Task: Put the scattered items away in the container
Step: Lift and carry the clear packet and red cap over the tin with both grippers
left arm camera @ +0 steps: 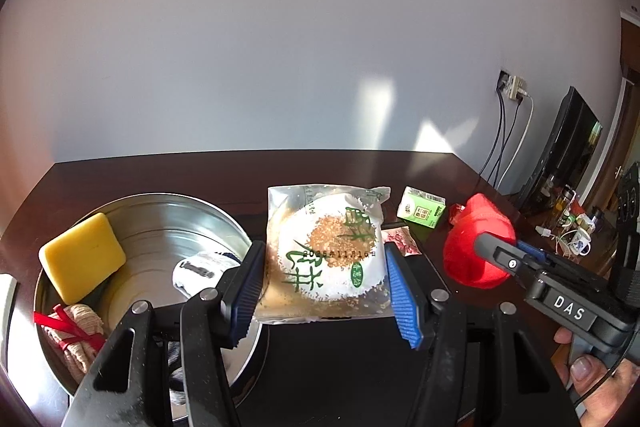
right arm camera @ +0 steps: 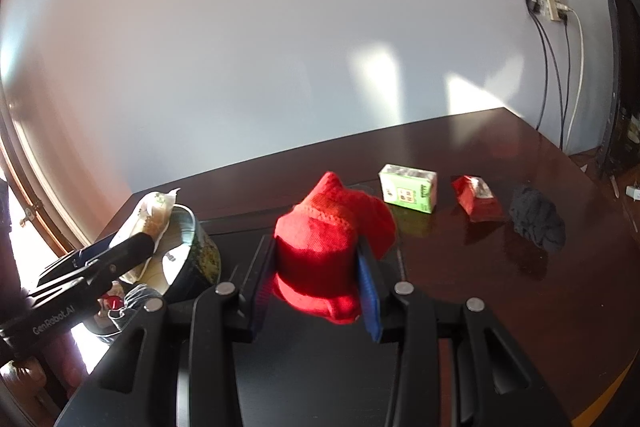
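My left gripper (left arm camera: pixel 324 291) is shut on a clear-wrapped round sesame cake packet (left arm camera: pixel 326 251) and holds it just right of the round metal tin (left arm camera: pixel 160 215). The tin holds a yellow sponge (left arm camera: pixel 82 261), a red-tied cloth bundle (left arm camera: pixel 74 335) and a white packet (left arm camera: pixel 198 269). My right gripper (right arm camera: pixel 316 291) is shut on a red knitted sock (right arm camera: pixel 328 243), held above the dark table. The sock (left arm camera: pixel 476 247) also shows in the left wrist view, the tin (right arm camera: pixel 192 243) in the right wrist view.
On the dark wooden table (right arm camera: pixel 500 287) lie a green and white carton (right arm camera: pixel 408 187), a red wrapped snack (right arm camera: pixel 476 197) and a black sock (right arm camera: pixel 538 217). A pink packet (left arm camera: pixel 400 241) lies behind the cake. A wall stands behind; cables and a monitor (left arm camera: pixel 568 147) are at the right.
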`<state>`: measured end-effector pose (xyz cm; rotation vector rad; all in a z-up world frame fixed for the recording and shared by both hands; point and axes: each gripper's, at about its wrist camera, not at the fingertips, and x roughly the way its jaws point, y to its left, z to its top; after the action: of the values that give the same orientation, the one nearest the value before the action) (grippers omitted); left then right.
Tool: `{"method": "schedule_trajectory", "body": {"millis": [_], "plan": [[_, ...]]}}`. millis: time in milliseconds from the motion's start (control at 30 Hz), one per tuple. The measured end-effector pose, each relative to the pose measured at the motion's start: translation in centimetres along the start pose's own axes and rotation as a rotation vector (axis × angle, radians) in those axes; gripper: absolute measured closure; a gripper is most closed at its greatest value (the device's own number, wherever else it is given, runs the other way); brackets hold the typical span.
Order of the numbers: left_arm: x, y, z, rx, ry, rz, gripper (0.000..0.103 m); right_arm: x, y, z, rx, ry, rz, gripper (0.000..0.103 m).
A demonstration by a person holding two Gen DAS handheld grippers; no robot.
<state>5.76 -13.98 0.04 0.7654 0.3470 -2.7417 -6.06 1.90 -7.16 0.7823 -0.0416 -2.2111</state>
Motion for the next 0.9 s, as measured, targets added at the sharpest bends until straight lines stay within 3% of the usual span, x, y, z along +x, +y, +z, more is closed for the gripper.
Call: {"method": "schedule_trajectory", "body": {"millis": [467, 900], "plan": [[-2.5, 4.3, 0.5, -0.048, -0.038, -0.004, 0.043, 0.7, 4.4, 0.2, -0.054, 0.013, 0.01, 0.064], [-5.2, 11.7, -0.4, -0.131, -0.067, 0.141, 0.043, 4.2, 12.1, 0.6, -0.141, 0.043, 0.139, 0.064]]}}
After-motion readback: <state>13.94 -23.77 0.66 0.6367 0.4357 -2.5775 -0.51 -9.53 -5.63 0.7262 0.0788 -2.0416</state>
